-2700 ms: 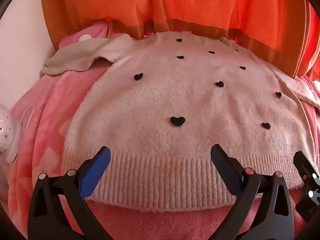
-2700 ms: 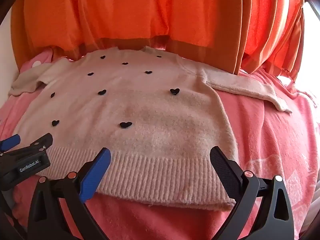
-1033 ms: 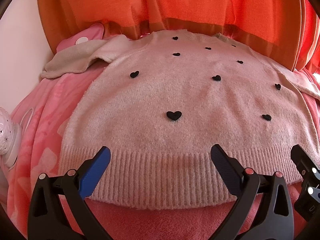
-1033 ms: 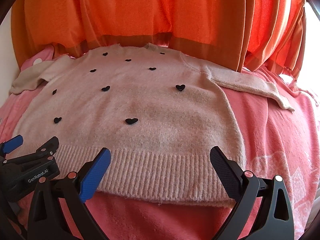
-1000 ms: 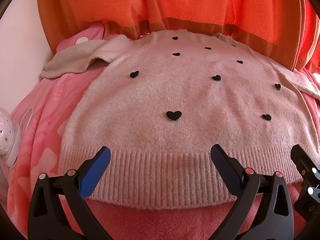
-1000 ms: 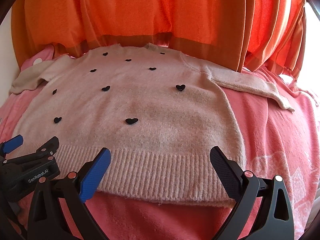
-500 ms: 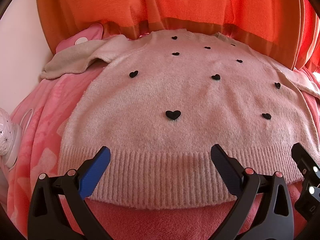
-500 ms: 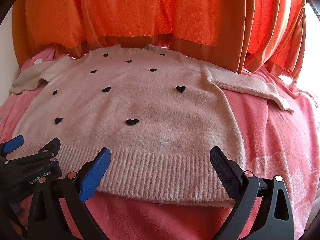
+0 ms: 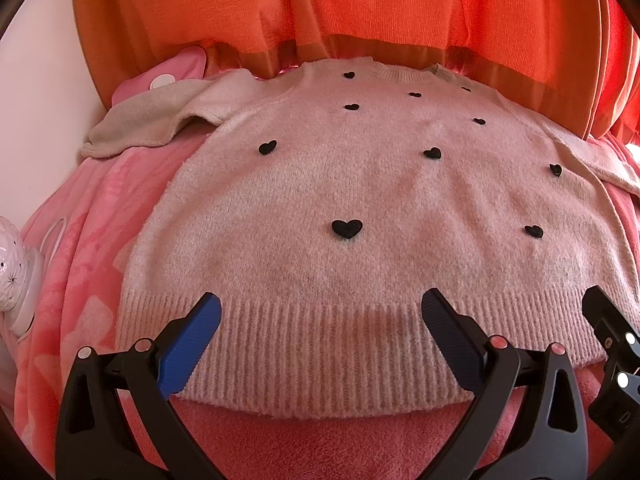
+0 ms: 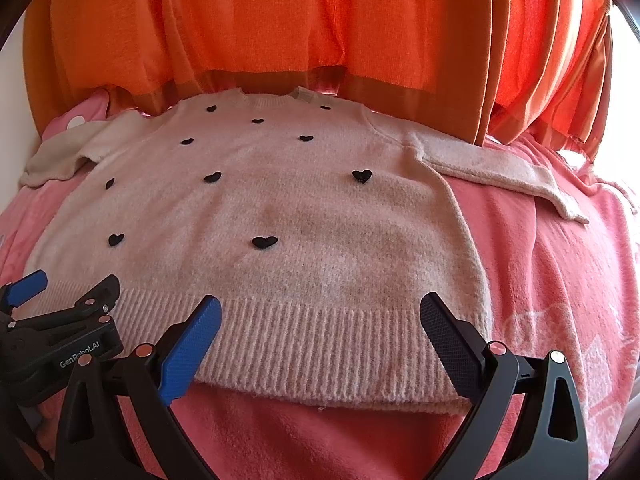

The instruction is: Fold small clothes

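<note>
Right now the sweater (image 9: 360, 208) lies flat on the pink blanket (image 10: 560, 280), hem nearest and running crosswise before both wide-open, empty grippers, left gripper (image 9: 320, 332) beside right gripper (image 10: 320, 332).

A home bedroom: a bed under a pink fleece blanket (image 10: 560, 280), orange curtains (image 10: 320, 20) hanging close behind it, a pink spotted pillow (image 9: 168, 76), and a white patterned lamp (image 9: 12, 264) at the bedside.
</note>
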